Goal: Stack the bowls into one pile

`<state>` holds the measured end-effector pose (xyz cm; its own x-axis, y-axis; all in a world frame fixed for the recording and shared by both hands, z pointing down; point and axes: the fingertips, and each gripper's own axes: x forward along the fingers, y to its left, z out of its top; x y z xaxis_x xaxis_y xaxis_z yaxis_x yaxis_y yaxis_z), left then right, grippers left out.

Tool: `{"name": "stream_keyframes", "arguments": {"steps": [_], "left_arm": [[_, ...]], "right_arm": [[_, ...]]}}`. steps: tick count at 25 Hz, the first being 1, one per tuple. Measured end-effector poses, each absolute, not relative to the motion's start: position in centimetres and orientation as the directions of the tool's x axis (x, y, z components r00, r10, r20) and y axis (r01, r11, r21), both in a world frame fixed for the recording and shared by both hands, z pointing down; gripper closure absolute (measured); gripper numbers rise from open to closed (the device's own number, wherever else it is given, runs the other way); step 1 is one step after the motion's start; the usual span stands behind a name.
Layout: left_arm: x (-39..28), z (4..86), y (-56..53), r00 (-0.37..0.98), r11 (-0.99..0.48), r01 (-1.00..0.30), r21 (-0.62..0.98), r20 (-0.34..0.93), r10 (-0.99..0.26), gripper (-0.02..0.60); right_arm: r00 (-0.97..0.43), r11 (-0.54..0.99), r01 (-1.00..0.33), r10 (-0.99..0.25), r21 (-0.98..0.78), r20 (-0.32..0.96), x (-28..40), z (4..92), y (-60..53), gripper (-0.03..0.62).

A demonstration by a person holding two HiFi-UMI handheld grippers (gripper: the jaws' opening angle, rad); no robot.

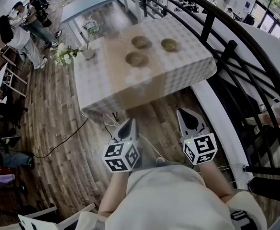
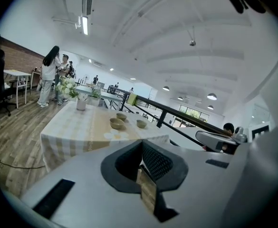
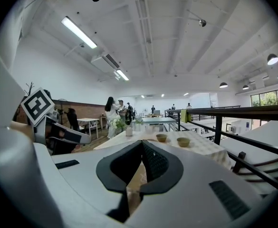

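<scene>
Three olive-brown bowls stand apart on the checked tablecloth: one at the back (image 1: 141, 42), one to its right (image 1: 169, 45), one nearer me (image 1: 136, 59). The left gripper view shows them too, the near bowl (image 2: 116, 123) in front of the other two (image 2: 141, 123). Two bowls (image 3: 161, 137) (image 3: 183, 141) show in the right gripper view. My left gripper (image 1: 130, 123) and right gripper (image 1: 186, 114) hang over the wooden floor, well short of the table. Both are shut with nothing between the jaws.
A vase of white flowers (image 1: 65, 54) stands at the table's left corner. A black railing (image 1: 235, 56) runs close along the table's right side. People stand at the far left (image 1: 20, 32). A cable (image 1: 63, 140) lies on the floor.
</scene>
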<state>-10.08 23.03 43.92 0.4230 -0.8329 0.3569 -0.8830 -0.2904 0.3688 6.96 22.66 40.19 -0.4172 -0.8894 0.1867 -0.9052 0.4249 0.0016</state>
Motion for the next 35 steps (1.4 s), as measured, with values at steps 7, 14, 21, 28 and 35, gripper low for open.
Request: {"name": "stream_keyframes", "arguments": {"steps": [7,14,21,28,35], "left_arm": [[-10.2,44.2,21.5,0.401,-0.266,-0.892,0.365,0.370,-0.838,0.577],[-9.1,45.4,18.3,0.391,-0.248,-0.894,0.373,0.379,-0.839,0.576],[-9.9,44.8,11.9,0.388,-0.243,-0.893,0.379,0.371,-0.844,0.577],[-11.0,44.9,5.3,0.379,-0.234,-0.896,0.378,0.372,-0.847,0.576],[-12.2,45.3,-1.2,0.384,-0.240,-0.899,0.367,0.395,-0.835,0.577]], "right_arm": [[-0.442,0.451,-0.893,-0.874,-0.003,0.204,6.8,40.9,20.8,0.594],[-0.451,0.463,-0.886,-0.866,0.008,0.215,7.9,41.7,17.9,0.594],[-0.444,0.463,-0.886,-0.865,0.028,0.235,7.7,41.1,12.3,0.594],[-0.465,0.486,-0.873,-0.851,0.033,0.243,6.0,41.2,5.6,0.594],[-0.486,0.510,-0.859,-0.837,0.037,0.251,3.6,41.1,-1.6,0.592]]}}
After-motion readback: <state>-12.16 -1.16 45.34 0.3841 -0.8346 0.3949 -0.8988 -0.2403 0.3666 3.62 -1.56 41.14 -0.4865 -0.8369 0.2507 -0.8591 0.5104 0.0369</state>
